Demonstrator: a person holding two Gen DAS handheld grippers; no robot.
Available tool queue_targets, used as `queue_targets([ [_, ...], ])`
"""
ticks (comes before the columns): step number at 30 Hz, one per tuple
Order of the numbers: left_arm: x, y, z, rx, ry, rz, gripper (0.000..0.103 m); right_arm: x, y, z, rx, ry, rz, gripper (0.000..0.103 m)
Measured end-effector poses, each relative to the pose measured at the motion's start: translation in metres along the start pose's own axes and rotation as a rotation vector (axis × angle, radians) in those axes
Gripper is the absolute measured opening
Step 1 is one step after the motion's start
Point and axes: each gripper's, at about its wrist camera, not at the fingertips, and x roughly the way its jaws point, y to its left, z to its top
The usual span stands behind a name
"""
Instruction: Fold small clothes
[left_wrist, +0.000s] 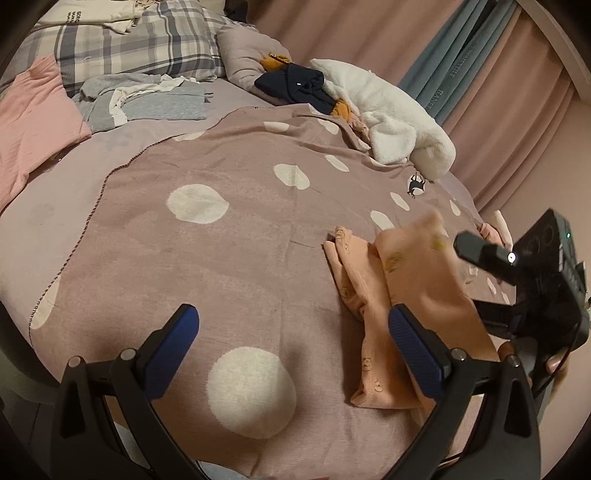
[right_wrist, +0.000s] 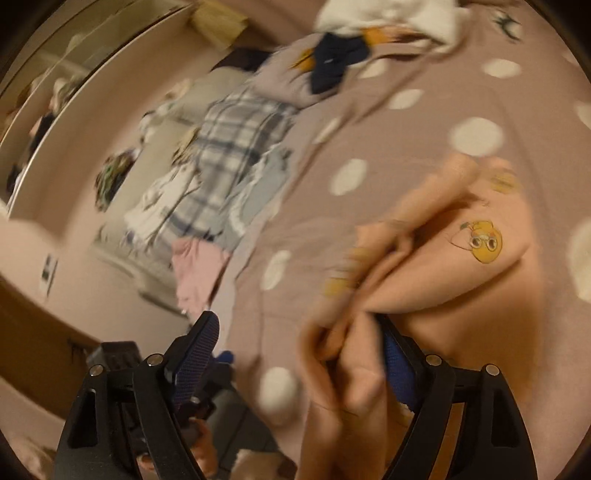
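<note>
A small peach garment (left_wrist: 402, 295) with little yellow cartoon prints lies partly folded on the mauve polka-dot blanket (left_wrist: 221, 258), right of centre in the left wrist view. My left gripper (left_wrist: 291, 350) is open and empty, its right finger (left_wrist: 413, 350) at the garment's near edge. My right gripper (left_wrist: 480, 266) shows at the right of that view, over the garment. In the blurred right wrist view the right gripper (right_wrist: 299, 354) stands open, with the peach garment (right_wrist: 443, 277) draped over its right finger (right_wrist: 397, 365).
A pile of white fleece (left_wrist: 399, 122), navy and orange clothes (left_wrist: 295, 85) lies at the blanket's far edge. Grey clothes (left_wrist: 147, 99), a pink cloth (left_wrist: 33, 122) and a plaid pillow (left_wrist: 129, 40) are at the far left. Curtains (left_wrist: 480, 74) hang behind.
</note>
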Motion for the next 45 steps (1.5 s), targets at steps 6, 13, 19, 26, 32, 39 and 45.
queue_targets([
  [6, -0.002, 0.006, 0.001, -0.026, 0.002, -0.001, 0.103, -0.003, 0.025, -0.005, -0.091, 0.025, 0.013, 0.084],
  [13, -0.003, 0.005, -0.001, -0.02, 0.003, -0.022, 0.103, -0.029, 0.002, -0.007, -0.075, -0.033, -0.174, 0.084],
  [19, 0.008, 0.002, -0.004, -0.038, 0.061, -0.096, 0.103, -0.05, -0.037, -0.019, 0.023, -0.052, -0.236, 0.084],
  [26, 0.037, -0.009, -0.014, -0.007, 0.205, -0.232, 0.103, -0.066, -0.057, -0.024, 0.064, -0.059, -0.275, 0.084],
  [32, 0.061, -0.018, -0.028, -0.067, 0.342, -0.446, 0.103, -0.069, -0.08, -0.032, 0.113, -0.056, -0.248, 0.085],
  [39, 0.066, -0.044, -0.032, 0.068, 0.365, -0.384, 0.103, -0.059, -0.103, -0.04, 0.153, -0.017, -0.218, 0.085],
  [45, 0.077, -0.053, -0.037, 0.067, 0.39, -0.424, 0.103, -0.056, -0.109, -0.041, 0.154, -0.024, -0.135, 0.091],
])
